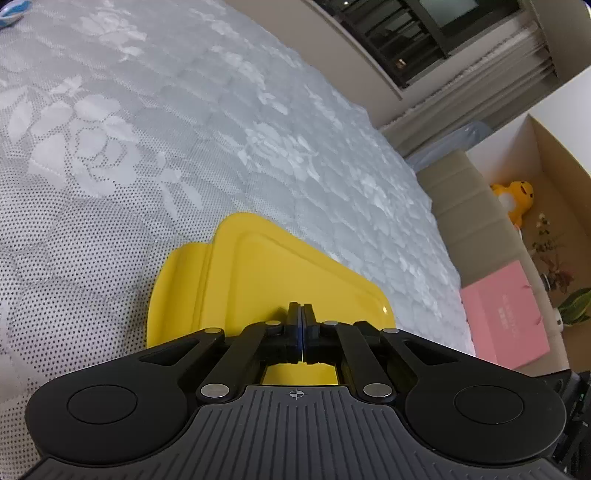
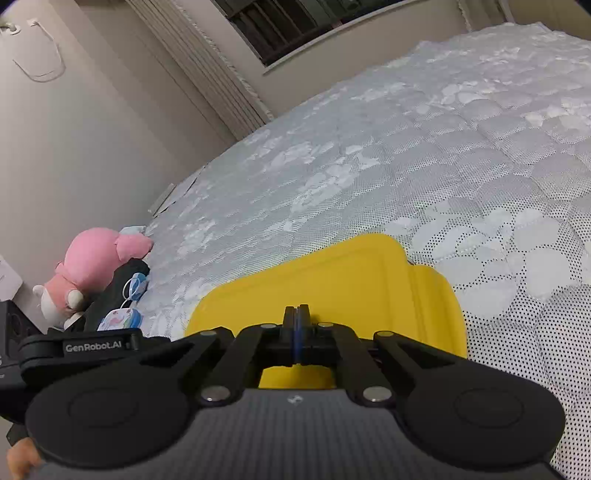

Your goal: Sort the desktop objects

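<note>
Yellow tray (image 1: 258, 280) sits on the bed, on the white lace floral bedspread (image 1: 147, 129), shallow with a raised rim and a wide flange at one end. Both grippers are over it from opposite ends.

Left gripper (image 1: 300, 310): jaws fully together, blue pads face to face, tips right at the tray's near edge. Can't tell whether the rim is pinched between them or they just sit above it. Right gripper (image 2: 296, 312): same story, jaws together, tips over the tray (image 2: 332, 280) near its edge, contact unclear.

Off the bed edge in the left wrist view: pink box (image 1: 506, 321), yellow plush toy (image 1: 517, 195) by a cardboard wall, some leaves and dried flowers (image 1: 554, 266). Blue-and-white item at the far corner of the spread, too cropped to identify.

Right wrist view: pink plush toy (image 2: 99, 266) against the wall beside the bed, dark fabric and a small blue-white item (image 2: 122, 314) next to it. Window (image 2: 280, 26) and curtain (image 2: 207, 66) behind.
</note>
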`<state>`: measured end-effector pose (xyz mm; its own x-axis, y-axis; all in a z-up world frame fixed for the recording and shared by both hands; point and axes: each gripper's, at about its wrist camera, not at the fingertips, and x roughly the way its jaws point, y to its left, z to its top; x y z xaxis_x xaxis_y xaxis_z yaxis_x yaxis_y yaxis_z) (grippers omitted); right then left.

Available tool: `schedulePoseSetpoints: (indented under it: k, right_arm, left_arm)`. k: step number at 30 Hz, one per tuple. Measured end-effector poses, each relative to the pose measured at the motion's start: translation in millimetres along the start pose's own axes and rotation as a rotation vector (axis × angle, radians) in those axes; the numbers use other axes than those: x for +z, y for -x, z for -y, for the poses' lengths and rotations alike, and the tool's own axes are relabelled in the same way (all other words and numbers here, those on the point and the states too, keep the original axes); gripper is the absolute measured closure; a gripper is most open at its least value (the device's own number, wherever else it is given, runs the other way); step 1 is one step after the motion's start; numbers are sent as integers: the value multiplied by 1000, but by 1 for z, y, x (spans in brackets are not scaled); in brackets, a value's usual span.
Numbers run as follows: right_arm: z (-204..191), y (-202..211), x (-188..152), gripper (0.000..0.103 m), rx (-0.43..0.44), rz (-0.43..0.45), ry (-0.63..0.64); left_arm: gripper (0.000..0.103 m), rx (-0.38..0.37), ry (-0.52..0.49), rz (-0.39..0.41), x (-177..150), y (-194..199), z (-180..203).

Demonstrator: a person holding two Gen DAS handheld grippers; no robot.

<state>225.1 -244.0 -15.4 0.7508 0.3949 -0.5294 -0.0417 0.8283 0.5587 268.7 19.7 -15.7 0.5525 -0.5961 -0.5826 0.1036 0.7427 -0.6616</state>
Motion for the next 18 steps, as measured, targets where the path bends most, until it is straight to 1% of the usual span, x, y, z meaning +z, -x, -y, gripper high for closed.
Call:
schedulePoseSetpoints:
  k: [2, 3, 4, 5, 6, 7, 8, 9, 10, 12, 14, 16, 17, 18]
  right_arm:
    - [-7, 2, -4, 103, -20, 18, 41]
    - [-12, 7, -8, 103, -45, 31, 73]
    - [-18, 14, -12, 95, -74, 47, 109]
    - [-23, 20, -16, 94, -94, 61, 140]
    - [-26, 26, -19, 93, -102, 73, 162]
    - [-29, 32, -23, 90, -110, 81, 176]
    - [-30, 37, -27, 85, -119, 84, 175]
    - [-32, 42, -31, 83, -128, 86, 174]
    - [-33, 48, -36, 78, -135, 90, 169]
    - [-34, 62, -48, 70, -138, 104, 160]
    - [-36, 78, -61, 57, -158, 133, 168]
    - [-38, 91, -74, 54, -190, 161, 183]
    - [-38, 95, -80, 52, -201, 160, 184]
    - [-38, 99, -85, 52, -207, 156, 180]
  left_arm:
    - [97, -2, -21, 8, -3, 6, 5]
    - [88, 4, -42, 22, -6, 14, 8]
    - [80, 26, -83, 50, -10, 24, 15]
    - [74, 69, -138, 83, -16, 34, 24]
    - [64, 124, -195, 116, -24, 42, 33]
    - [58, 184, -256, 149, -33, 51, 43]
    - [57, 223, -299, 166, -41, 56, 50]
    - [57, 253, -331, 175, -48, 60, 56]
    - [57, 268, -346, 178, -55, 65, 59]
    - [56, 265, -336, 175, -68, 74, 60]
    - [55, 272, -326, 177, -82, 82, 59]
    - [54, 277, -313, 169, -95, 88, 55]
    - [54, 274, -300, 158, -101, 91, 52]
    - [51, 271, -286, 142, -107, 93, 49]
